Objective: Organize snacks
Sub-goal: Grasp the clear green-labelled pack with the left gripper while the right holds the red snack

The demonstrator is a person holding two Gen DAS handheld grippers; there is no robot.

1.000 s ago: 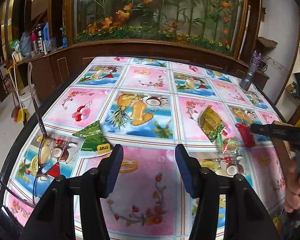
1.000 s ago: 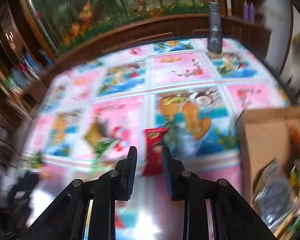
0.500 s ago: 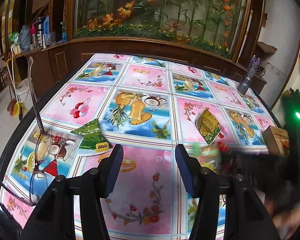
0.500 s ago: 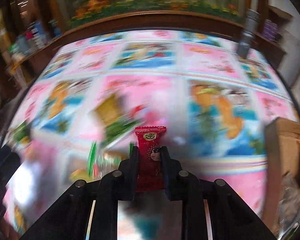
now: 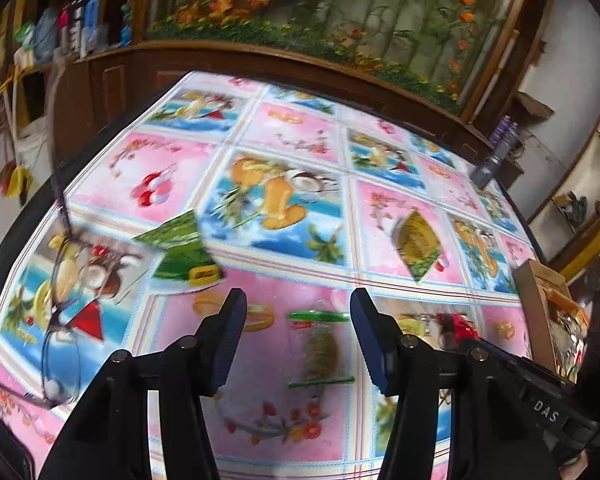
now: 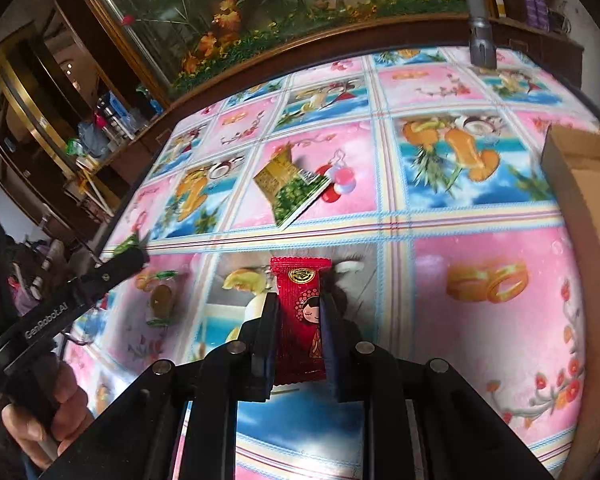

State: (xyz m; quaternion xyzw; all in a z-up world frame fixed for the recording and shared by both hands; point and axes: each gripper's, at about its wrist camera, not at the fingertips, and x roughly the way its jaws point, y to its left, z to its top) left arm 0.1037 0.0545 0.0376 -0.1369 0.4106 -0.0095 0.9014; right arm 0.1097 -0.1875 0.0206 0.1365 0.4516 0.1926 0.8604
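A: What is the right gripper (image 6: 300,316) doing?

B: It is squeezed tight on a red snack packet (image 6: 302,320). The packet has a little face drawn on it, and its top end sticks out past the fingers. It is above the table (image 6: 500,280), close to the near edge.

A: And the left gripper (image 5: 298,334)?

B: Its two blue fingers (image 5: 230,336) are wide apart and hold nothing. A clear snack packet (image 5: 320,350) with green ends lies flat on the table between them.

A: Are there more snacks?

B: Yes. A green packet (image 5: 182,250) lies near the left edge of the table, just beside a pair of glasses (image 5: 60,320). A gold and green packet (image 6: 290,184) lies around the middle of the table.

A: What is on the right edge?

B: A brown cardboard box (image 6: 576,184). Something is inside it, but it is too blurry to tell what.

A: And at the far edge?

B: A grey flashlight (image 6: 478,36) stands up by the far right corner.
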